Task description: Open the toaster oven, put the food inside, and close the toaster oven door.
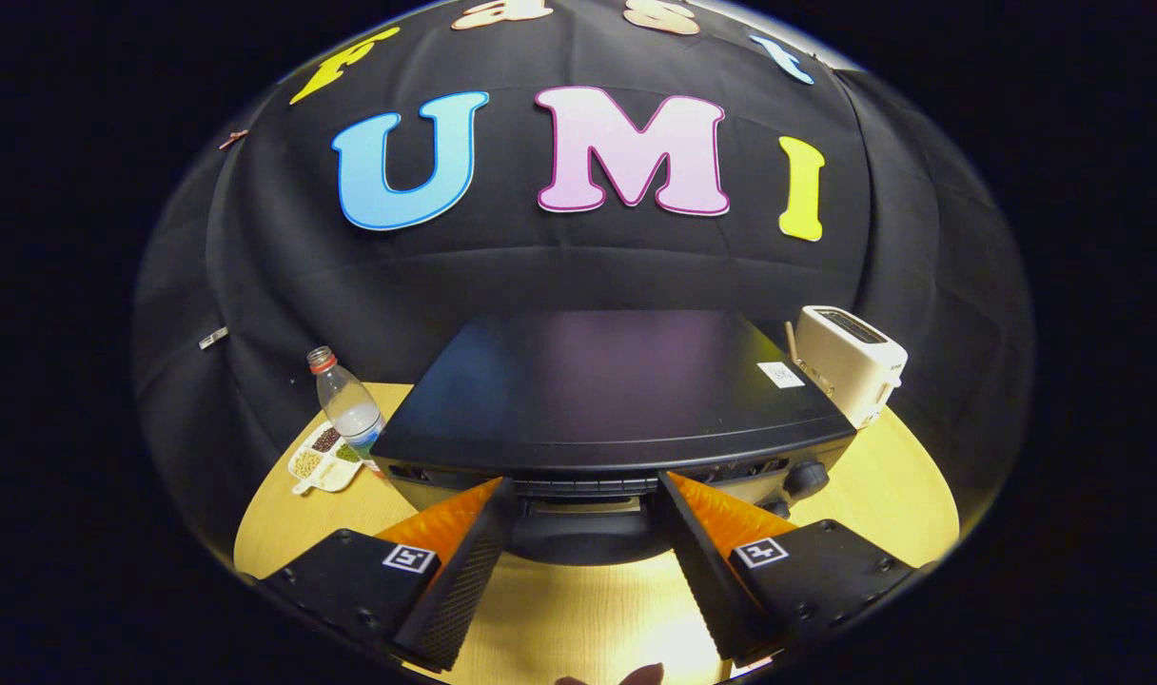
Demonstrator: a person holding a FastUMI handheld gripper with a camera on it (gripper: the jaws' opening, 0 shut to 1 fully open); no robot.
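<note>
A pale wooden table point(883, 495) stands against black cloth, and on it, just ahead of the fingers, sits the black toaster oven point(607, 395), seen from above so that its flat top fills most of the middle. Its front edge with the handle lies right at the fingertips, and a round knob point(807, 476) shows on its front. The gripper point(586, 490) hovers over the front of the oven with its fingers spread wide apart, holding nothing, bare table visible between them. Beside the oven on one side stands a white slot toaster point(850, 362); on the other side a clear plastic bottle point(348, 404) with a red cap stands just beside a white divided dish point(323, 461) of small foods.
</note>
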